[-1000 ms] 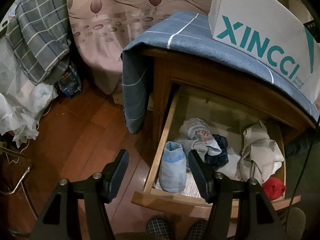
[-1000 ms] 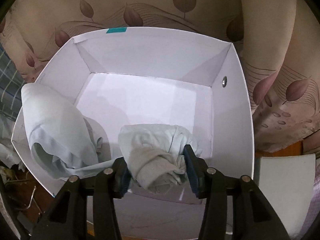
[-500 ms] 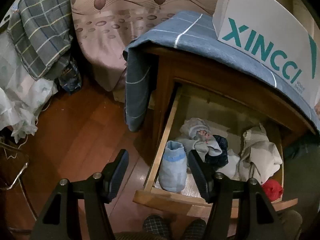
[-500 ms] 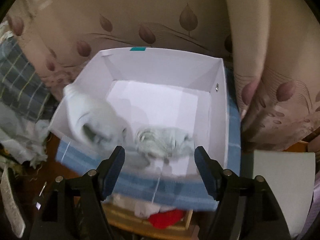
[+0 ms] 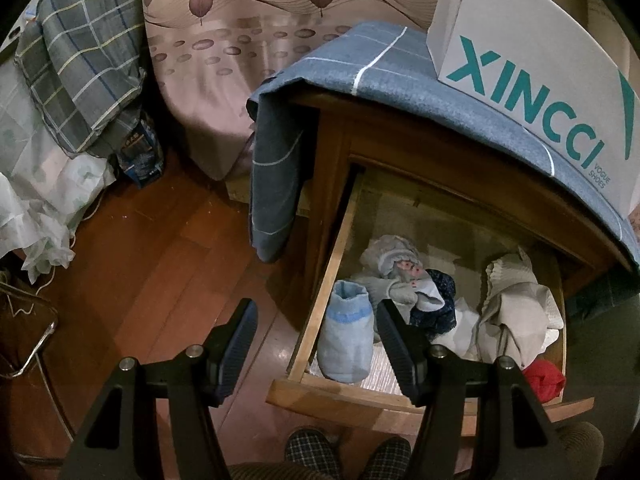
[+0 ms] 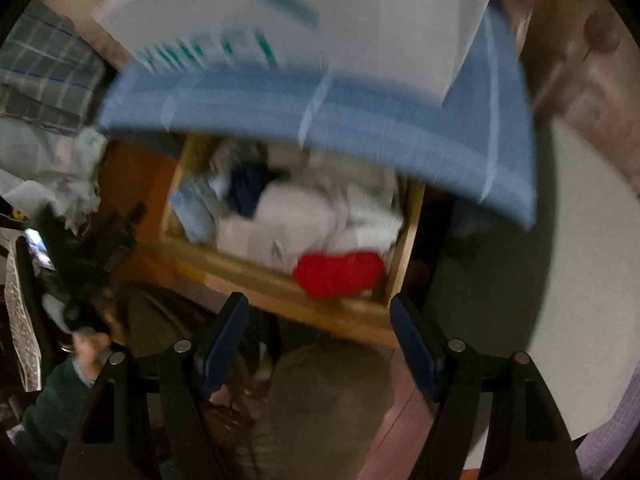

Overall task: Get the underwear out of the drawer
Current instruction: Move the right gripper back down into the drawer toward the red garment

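One open drawer [image 5: 360, 394] holds one red garment [image 5: 544, 378], one light-blue sock [image 5: 348, 344], one beige garment [image 5: 516, 312]. Left hand-held gripper [image 5: 316, 338] and right hand-held gripper [image 6: 318, 330]: both spread apart, empty.

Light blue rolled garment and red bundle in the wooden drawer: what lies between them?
In the left wrist view, between the light blue rolled garment and red bundle lie a dark navy piece and cream cloth.
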Demonstrator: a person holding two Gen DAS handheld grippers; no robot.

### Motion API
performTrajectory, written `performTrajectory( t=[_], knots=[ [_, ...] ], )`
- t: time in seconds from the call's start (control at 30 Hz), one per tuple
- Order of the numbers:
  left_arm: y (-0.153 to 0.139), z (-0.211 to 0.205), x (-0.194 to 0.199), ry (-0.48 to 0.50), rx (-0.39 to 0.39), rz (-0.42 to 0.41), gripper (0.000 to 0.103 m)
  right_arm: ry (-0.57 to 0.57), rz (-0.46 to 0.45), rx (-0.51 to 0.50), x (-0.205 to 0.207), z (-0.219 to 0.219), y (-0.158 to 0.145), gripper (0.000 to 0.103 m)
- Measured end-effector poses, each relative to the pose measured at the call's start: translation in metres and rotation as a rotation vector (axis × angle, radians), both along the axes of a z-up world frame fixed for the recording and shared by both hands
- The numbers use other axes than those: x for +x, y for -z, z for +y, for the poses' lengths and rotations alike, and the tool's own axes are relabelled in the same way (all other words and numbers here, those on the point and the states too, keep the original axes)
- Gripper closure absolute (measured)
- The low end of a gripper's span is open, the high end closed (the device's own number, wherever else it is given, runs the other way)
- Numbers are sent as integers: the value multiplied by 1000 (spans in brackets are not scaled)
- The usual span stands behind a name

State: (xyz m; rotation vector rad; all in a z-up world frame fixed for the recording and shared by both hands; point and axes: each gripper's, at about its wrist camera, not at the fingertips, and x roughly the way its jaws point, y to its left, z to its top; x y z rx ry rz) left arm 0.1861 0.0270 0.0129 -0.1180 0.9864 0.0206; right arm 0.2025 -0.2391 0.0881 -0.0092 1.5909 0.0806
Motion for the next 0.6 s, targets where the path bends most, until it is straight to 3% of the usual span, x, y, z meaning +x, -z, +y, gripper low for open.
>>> performTrajectory(
  t=[0.3,0.53,0.6],
  knots=[
    [3,2,2,0,-26,18,40,47,153,-18,8,3,92,32],
    [8,4,9,22,-76,66,40,53,198,-54,19,5,126,32],
    [10,3,13,36,-79,90,40,60,207,-57,21,4,135,27]
  ],
)
